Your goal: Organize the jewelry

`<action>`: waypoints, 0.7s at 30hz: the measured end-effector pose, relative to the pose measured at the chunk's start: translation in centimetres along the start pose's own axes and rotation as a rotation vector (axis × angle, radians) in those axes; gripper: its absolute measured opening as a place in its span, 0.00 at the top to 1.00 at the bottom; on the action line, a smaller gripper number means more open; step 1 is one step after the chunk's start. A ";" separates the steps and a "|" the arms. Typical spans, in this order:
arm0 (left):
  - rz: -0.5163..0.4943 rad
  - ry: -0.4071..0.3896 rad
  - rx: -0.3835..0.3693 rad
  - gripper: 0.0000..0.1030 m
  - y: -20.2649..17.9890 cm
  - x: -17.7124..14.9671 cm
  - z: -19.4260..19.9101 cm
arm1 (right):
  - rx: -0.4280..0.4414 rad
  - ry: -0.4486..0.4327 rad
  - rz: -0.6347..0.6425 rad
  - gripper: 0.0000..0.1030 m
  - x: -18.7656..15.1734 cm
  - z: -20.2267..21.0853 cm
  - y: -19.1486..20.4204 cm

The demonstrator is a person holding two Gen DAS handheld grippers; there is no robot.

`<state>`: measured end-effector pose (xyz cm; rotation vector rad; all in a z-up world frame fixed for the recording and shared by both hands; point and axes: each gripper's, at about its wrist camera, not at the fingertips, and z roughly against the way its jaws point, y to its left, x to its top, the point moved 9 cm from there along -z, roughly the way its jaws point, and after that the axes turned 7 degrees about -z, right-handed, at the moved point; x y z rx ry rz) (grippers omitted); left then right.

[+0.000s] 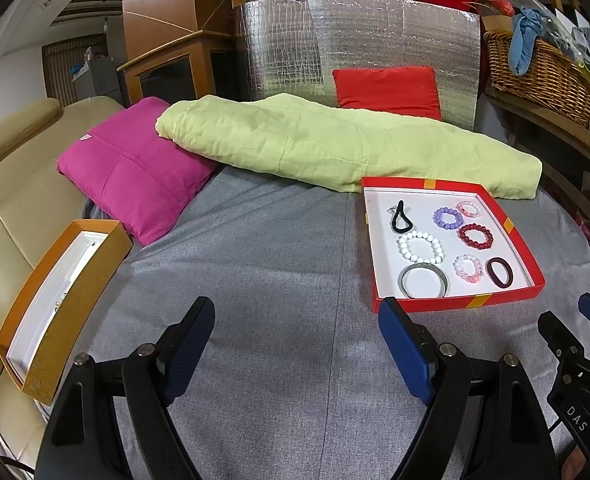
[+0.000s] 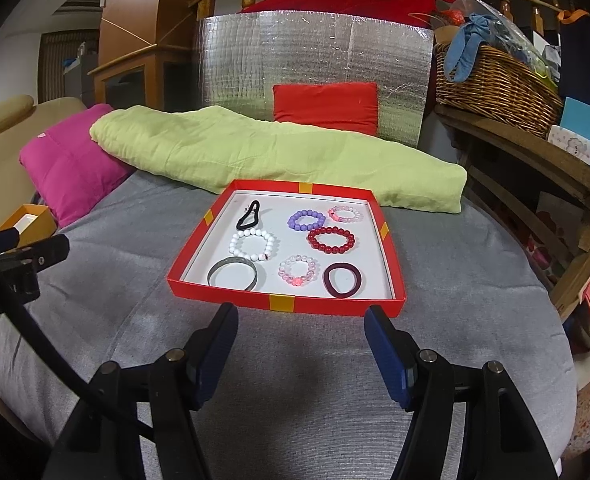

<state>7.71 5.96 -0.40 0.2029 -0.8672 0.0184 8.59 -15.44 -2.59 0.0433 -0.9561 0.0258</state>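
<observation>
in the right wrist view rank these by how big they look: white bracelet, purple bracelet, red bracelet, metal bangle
Largest to smallest, as they look in the right wrist view:
1. metal bangle, though it lies nearest the camera
2. white bracelet and red bracelet, too alike to split
3. purple bracelet, clearly smallest, but farther back

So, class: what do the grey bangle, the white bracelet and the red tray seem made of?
Grey bangle: probably metal, a thin rigid band with dull sheen. White bracelet: glossy round beads, plastic or glass. Red tray: likely cardboard, with matte folded walls.

Left hand-held gripper [image 1: 297, 344] jaws wide apart, right hand-held gripper [image 2: 301, 346] likewise
</observation>
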 end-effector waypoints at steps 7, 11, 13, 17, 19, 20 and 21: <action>0.000 0.001 -0.001 0.18 0.0 0.0 0.0 | 0.000 0.000 0.002 0.33 0.0 0.1 -0.1; 0.002 0.001 -0.002 0.18 0.1 0.0 0.0 | -0.002 0.001 0.004 0.33 0.1 0.0 0.0; 0.001 0.001 0.000 0.18 0.1 -0.1 0.0 | -0.003 0.001 0.006 0.33 0.1 0.0 0.0; 0.006 0.005 -0.021 0.18 0.0 -0.3 -0.2 | -0.013 0.005 0.005 0.33 0.1 -0.2 -0.5; 0.023 0.009 -0.041 0.18 0.0 -0.2 -0.5 | -0.013 0.003 -0.006 0.33 0.2 -0.2 -1.0; 0.039 0.012 -0.043 0.18 0.4 -0.2 -0.7 | -0.013 0.001 -0.010 0.33 0.2 -0.2 -1.3; 0.054 0.018 -0.034 0.18 0.9 -0.1 -1.2 | -0.013 -0.001 -0.020 0.33 0.4 -0.2 -1.8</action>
